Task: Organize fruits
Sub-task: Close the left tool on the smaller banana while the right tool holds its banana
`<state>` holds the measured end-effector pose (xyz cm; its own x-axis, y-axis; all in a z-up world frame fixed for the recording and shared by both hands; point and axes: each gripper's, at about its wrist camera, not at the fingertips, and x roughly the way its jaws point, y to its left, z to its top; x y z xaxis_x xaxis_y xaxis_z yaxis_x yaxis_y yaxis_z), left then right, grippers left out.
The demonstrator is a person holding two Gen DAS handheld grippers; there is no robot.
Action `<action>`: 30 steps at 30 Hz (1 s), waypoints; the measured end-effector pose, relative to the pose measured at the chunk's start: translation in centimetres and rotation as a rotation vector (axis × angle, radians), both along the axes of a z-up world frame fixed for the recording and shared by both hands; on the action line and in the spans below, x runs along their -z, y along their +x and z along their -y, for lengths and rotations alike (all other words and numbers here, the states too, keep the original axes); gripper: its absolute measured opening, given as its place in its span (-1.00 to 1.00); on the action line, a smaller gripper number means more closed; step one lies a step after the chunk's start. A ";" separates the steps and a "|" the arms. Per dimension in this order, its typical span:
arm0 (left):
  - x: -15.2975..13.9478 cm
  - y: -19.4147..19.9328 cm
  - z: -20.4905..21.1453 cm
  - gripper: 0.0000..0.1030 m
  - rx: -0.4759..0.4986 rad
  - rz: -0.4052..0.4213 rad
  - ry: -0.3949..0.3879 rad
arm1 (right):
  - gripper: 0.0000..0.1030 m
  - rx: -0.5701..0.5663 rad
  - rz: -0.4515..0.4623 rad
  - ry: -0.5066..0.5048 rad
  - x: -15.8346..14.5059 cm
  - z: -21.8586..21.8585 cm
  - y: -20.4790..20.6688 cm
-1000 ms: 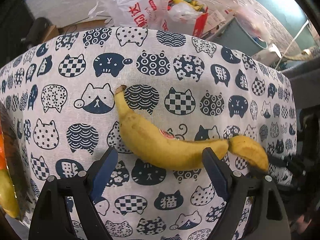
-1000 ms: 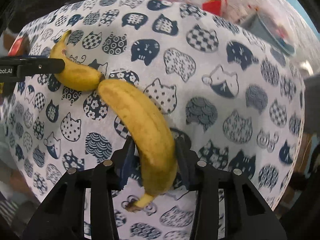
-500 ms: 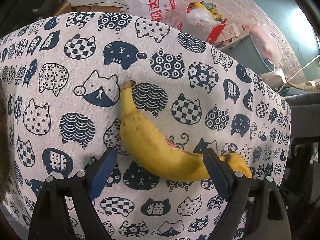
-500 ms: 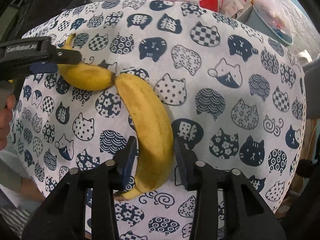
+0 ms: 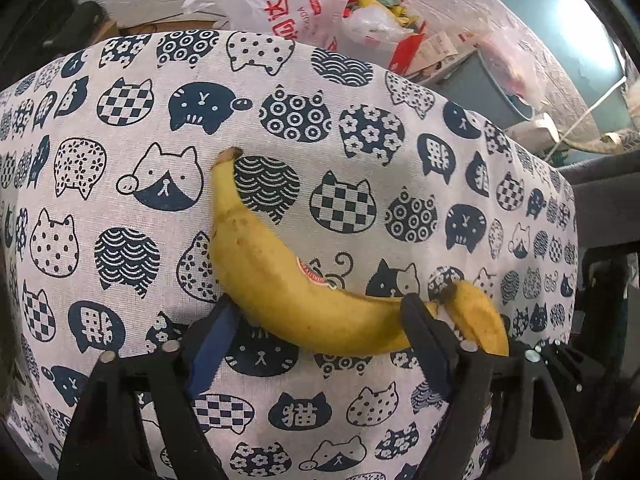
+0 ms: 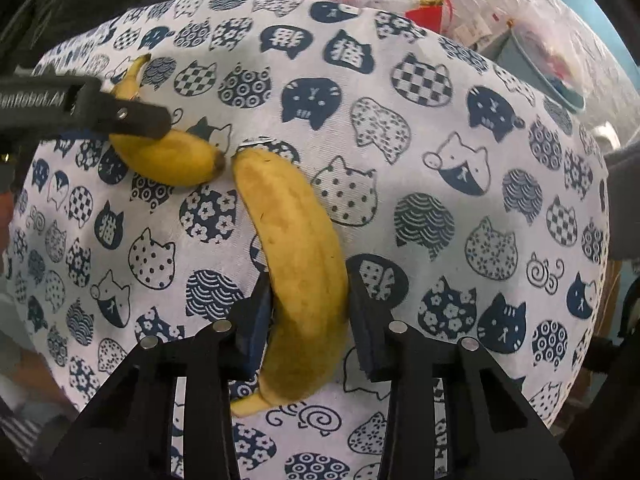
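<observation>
Jaws first: on our right gripper they stand either side of the larger yellow banana, very close to its skin or just touching it, and we cannot tell whether they still press or have begun to let go. On our left gripper the jaws are spread wide, with the sticker-bearing yellow banana lying across the gap between them and neither pad clearly pinching it. Both fruits rest on the white cloth printed with navy cat faces that covers the bench. In the right wrist view the larger banana runs from lower centre up to the middle of the frame, and its blunt end sits just beside the dark tip of the sticker-bearing banana at centre left, so the two make a bent line, nearly touching. In the left wrist view the same meeting point shows at lower right, partly behind a black finger. A white plastic bag with red lettering and other clutter lie beyond the bench at the top of the frame. We judge the step in hand to be laying the bananas out next to each other. If the placement suits, the next move calls for opening the right jaws fully and drawing back along the fruit without nudging it, while we lift the left gripper straight away.
</observation>
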<state>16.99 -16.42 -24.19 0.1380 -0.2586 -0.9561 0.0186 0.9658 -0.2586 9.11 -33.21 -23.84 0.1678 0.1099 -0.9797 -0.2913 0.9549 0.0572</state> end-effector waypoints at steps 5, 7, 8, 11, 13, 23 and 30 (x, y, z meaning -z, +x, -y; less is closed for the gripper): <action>-0.6 -0.5 -1.0 0.24 0.020 0.004 -0.035 | -0.33 0.024 0.004 -0.023 -0.9 1.5 0.4; -0.9 -0.8 -1.8 0.11 0.040 -0.001 -0.046 | -0.33 0.025 0.004 -0.027 -0.8 2.1 0.2; -1.1 -1.1 -2.0 0.01 0.052 -0.003 -0.049 | -0.33 0.023 0.004 -0.027 -0.7 2.1 0.1; -1.5 -1.6 -1.7 0.02 0.089 -0.006 -0.014 | -0.33 0.030 -0.006 -0.025 -0.9 2.7 0.7; -1.5 -1.7 -1.7 0.25 0.074 0.004 -0.002 | -0.32 0.035 -0.007 -0.026 -1.5 2.2 0.4; -1.0 -0.4 -1.3 0.65 -0.027 0.029 0.015 | -0.29 0.060 0.023 0.007 -1.8 1.8 0.5; 0.1 -0.9 0.8 0.65 0.051 0.036 0.085 | -0.23 0.055 0.038 0.001 -1.0 1.7 0.9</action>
<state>16.06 -17.17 -24.24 0.1618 -0.1839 -0.9695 0.0758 0.9819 -0.1736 9.98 -34.87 -22.81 0.2110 0.1000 -0.9724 -0.2401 0.9696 0.0477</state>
